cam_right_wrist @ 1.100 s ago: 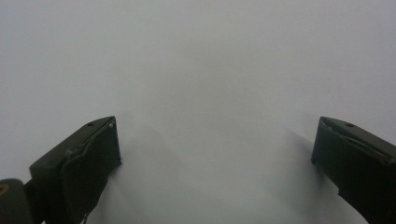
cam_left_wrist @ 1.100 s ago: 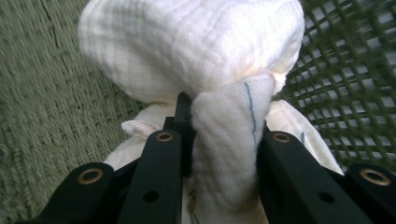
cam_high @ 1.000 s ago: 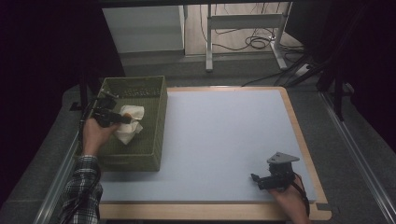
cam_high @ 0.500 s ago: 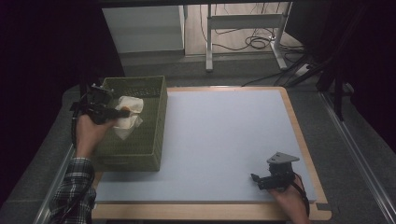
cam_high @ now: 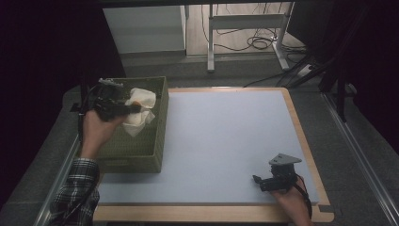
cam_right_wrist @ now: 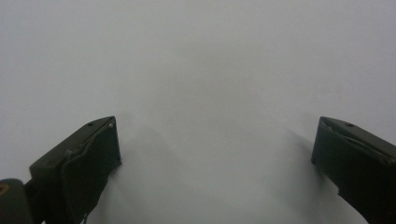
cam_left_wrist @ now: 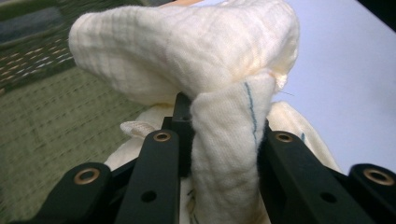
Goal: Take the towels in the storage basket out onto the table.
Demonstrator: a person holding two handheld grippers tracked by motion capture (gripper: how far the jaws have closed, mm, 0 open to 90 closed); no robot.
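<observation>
the surface [cam_high: 226, 141] is a pale blue-grey mat in a light wooden frame, and it takes up most of the high view. a green basket [cam_high: 146, 150] sits along its left edge, reaching from the far left corner toward the near one. a cream cloth [cam_high: 139, 110] with a faint woven grid hangs over the far half of that basket, lifted clear of the basket floor and bunched into a rounded fold above the jaws. the left hand-held gripper [cam_high: 134, 108] is clenched on this cloth: in the left gripper view a thick pleat of the fabric [cam_left_wrist: 224, 154] stands pinched between the two black jaws. the right hand-held gripper [cam_high: 256, 181] rests near the near right corner of the surface, its jaws spread wide with only bare mat between them.
</observation>
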